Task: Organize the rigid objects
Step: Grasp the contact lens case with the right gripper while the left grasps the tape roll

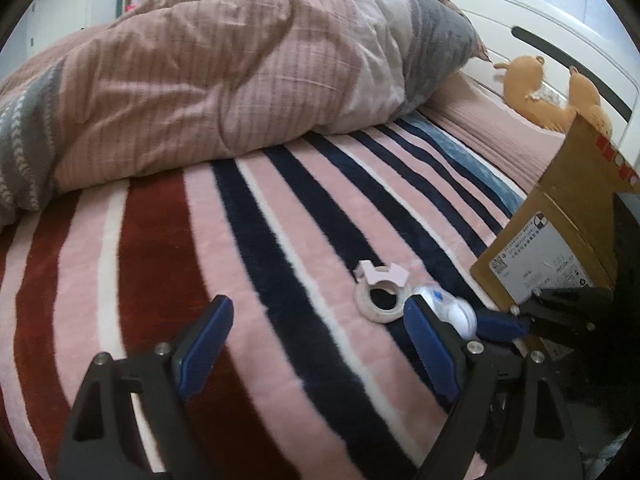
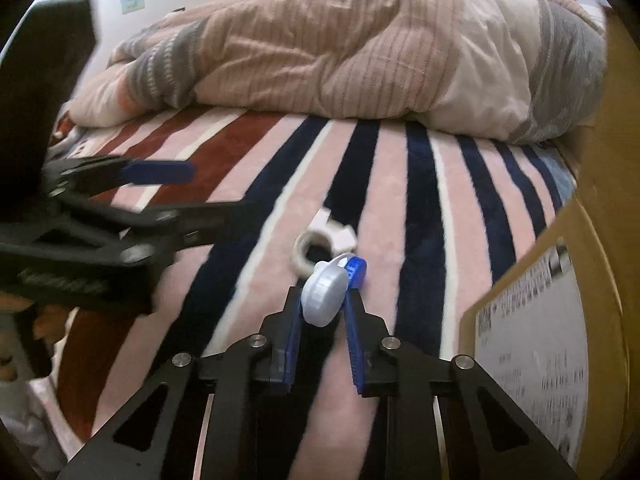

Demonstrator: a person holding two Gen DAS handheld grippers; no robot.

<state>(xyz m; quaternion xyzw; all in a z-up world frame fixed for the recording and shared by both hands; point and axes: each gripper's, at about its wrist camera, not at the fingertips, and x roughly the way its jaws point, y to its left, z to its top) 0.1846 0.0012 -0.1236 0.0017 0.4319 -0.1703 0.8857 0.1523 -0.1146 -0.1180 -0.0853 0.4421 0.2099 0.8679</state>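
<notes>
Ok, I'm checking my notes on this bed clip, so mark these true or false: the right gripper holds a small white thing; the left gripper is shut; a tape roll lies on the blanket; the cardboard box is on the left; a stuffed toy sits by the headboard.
1. The right gripper is shut on the small white thing. True.
2. The left gripper is shut. False: its jaws stand wide open, empty.
3. A tape roll lies on the striped blanket. True.
4. The cardboard box is on the left. False: it stands at the right.
5. A stuffed toy sits by the headboard. True.
</notes>
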